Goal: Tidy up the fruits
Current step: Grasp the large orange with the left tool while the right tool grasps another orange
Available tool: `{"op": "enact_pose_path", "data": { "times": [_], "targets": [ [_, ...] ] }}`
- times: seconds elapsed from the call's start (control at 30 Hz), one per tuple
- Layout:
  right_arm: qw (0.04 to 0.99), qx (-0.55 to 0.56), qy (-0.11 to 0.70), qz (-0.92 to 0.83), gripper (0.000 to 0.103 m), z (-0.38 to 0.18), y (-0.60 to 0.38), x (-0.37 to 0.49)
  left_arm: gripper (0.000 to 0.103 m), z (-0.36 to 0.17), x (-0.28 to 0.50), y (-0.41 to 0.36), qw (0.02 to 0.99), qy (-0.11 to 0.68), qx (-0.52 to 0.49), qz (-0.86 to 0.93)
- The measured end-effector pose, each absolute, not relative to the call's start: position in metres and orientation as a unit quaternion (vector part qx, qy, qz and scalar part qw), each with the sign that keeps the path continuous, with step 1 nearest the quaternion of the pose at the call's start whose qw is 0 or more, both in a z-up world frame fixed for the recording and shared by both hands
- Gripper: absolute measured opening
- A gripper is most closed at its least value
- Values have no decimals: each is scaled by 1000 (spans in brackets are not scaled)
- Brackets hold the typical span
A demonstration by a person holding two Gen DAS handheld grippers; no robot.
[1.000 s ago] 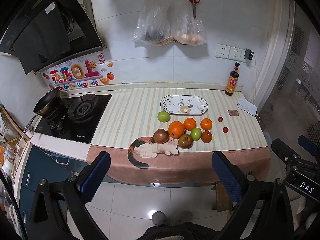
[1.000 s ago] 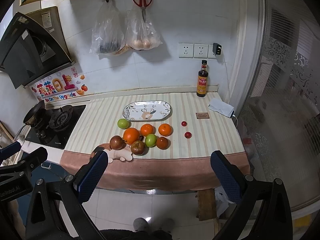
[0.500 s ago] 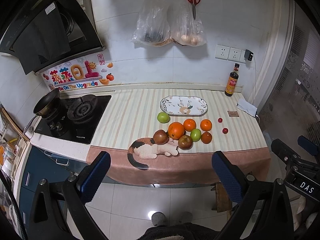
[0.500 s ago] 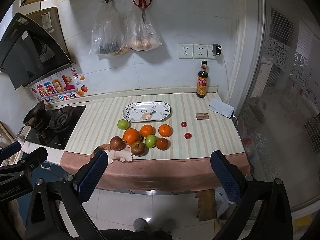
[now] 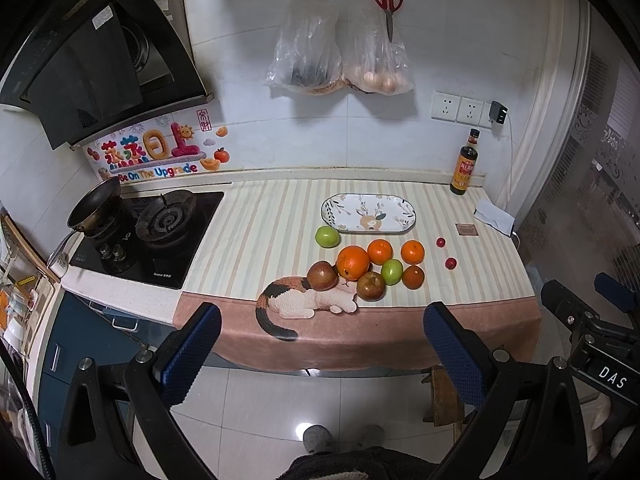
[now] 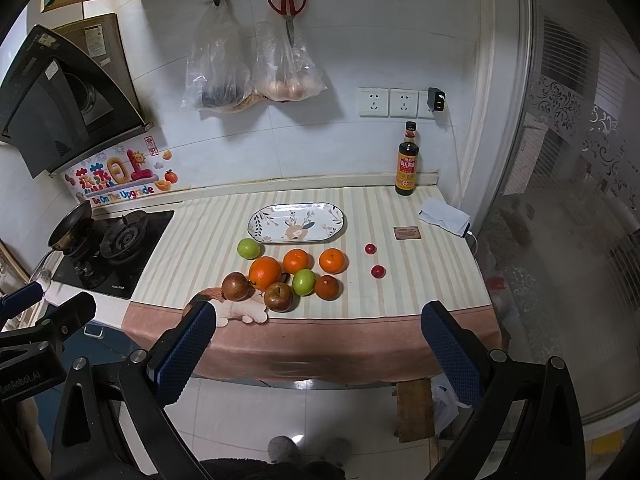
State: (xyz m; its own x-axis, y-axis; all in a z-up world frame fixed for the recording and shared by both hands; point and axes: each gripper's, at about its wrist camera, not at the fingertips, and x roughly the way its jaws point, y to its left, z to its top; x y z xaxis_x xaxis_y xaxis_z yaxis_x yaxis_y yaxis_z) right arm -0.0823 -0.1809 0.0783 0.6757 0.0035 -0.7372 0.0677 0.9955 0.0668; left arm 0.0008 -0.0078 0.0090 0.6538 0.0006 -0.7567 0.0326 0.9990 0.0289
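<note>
Cat toy [image 6: 240,309] partly hidden behind right gripper's finger [image 6: 188,344]; bottle [image 6: 407,160] label too small to read.

Both our wrist views look from well back and above the floor toward the tabletop [image 5: 248,240], fingers [image 5: 192,352] framing the lower corners. We share the plate [image 5: 368,220] [image 6: 296,227], fruit and stove [image 6: 116,240]; the right view sits further right.

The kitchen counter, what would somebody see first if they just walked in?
Probably the bright pile of fruit near the counter's front edge: oranges, green and red apples, bunched just in front of the bare oval plate. Next, the toy cat lying beside the pile at the cloth's edge. Up on the wall, red scissors hang over two plastic bags.
</note>
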Motion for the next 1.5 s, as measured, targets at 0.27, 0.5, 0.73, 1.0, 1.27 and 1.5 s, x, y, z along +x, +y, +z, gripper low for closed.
{"op": "enact_pose_path", "data": {
  "times": [0.27, 0.5, 0.73, 1.0, 1.27, 1.5],
  "targets": [
    [914, 47, 403, -17, 103, 79, -180, -83, 103, 11, 3, -8, 909, 416, 20, -11],
    [910, 93, 403, -8, 103, 72, -181, -76, 103, 7, 15, -4, 917, 398, 10, -2],
    [882, 173, 438, -22, 103, 22, -186, -40, 103, -27, 58, 24, 922, 384, 33, 30],
    [848, 188, 493, -51, 103, -50, -182, 16, 103, -84, 127, 39, 884, 466, 40, 1],
    [808, 201, 552, -50, 103, -134, -200, 96, 103, -160, 216, 2, 829, 554, 73, -26],
    [753, 255, 606, -30, 103, -221, -239, 180, 103, -240, 299, -37, 761, 644, 67, -31]
  ]
}}
